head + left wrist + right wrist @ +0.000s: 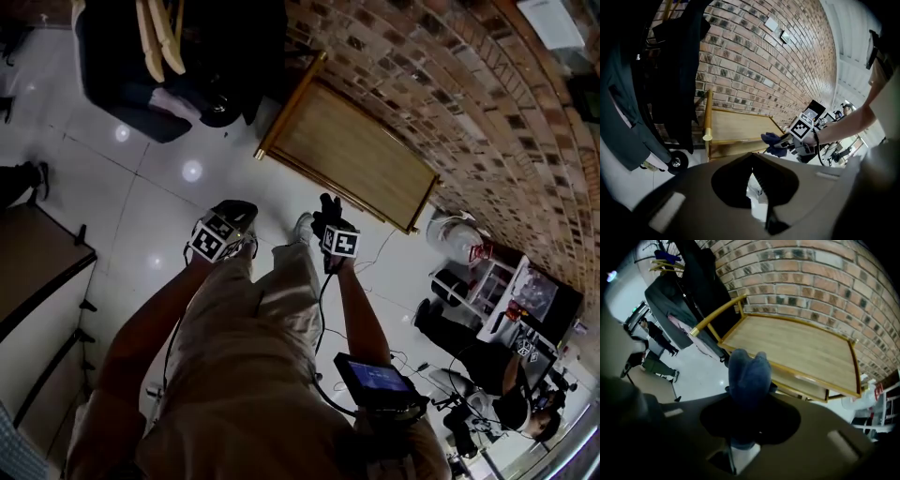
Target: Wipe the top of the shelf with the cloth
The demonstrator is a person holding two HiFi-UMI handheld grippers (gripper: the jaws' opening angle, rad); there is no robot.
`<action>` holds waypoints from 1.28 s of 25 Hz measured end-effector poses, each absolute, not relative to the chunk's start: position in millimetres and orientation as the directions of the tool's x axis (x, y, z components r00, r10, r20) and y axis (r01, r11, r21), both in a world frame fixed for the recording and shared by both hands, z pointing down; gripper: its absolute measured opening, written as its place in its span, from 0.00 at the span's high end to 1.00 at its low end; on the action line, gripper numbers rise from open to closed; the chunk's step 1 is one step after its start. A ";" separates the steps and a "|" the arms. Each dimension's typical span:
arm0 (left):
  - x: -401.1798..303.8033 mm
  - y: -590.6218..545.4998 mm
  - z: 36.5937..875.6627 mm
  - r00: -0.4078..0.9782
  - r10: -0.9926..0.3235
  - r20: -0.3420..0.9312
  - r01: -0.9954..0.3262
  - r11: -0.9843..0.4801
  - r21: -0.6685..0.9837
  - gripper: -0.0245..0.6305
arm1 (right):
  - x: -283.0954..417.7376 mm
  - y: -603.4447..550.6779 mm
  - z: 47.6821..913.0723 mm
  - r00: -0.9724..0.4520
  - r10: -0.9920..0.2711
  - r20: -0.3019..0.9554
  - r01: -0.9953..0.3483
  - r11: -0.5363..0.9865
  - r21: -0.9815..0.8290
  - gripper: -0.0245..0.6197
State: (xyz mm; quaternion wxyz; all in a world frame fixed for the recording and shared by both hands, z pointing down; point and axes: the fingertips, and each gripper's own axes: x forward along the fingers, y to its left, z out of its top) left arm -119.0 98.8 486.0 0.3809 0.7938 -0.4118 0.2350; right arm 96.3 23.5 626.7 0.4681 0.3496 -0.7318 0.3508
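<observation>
**Shelf.** One shelf (797, 348) stands against the brick wall (811, 282). It has a wooden top board and one lower tier under it. The long axis of the top runs parallel to the wall. A raised rail edges the top, and a handle bar closes the short end next to the hanging garments (670, 70). The top is bare.

**Cloth.** There is one blue cloth (749, 373). It is not on the shelf. It is held in the air off the front long edge, nearer the handle end, and is clear of the rail. The shelf top lies ahead of the cloth, towards the wall.

**Grippers.** There are two.
- The right gripper (747, 399) has its fingers clamped on the lower part of the cloth. The bunched free end projects forward towards the shelf. This gripper is the nearer one to the front edge.
- The left gripper (752, 171) has its fingers closed together with nothing between them. It hangs farther back from the shelf, beside the right gripper.

**Judgement.** Wiping has not begun. The next move is forward and down over the front rail.
</observation>
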 end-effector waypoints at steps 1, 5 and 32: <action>-123.5 101.6 488.8 0.545 -0.475 0.691 -0.836 -0.375 0.401 0.99 | 83.4 23.0 631.5 -0.317 -0.169 0.933 -0.831 0.525 -0.187 0.80; -152.8 110.4 500.2 0.502 -0.493 0.711 -0.863 -0.344 0.371 0.99 | 23.1 24.4 655.4 -0.315 -0.114 0.942 -0.795 0.573 -0.197 0.80; -141.7 129.5 607.3 0.536 -0.483 0.692 -0.844 -0.332 0.422 0.99 | -166.9 -57.2 872.1 -0.249 -0.265 0.932 -0.777 0.629 -0.028 0.80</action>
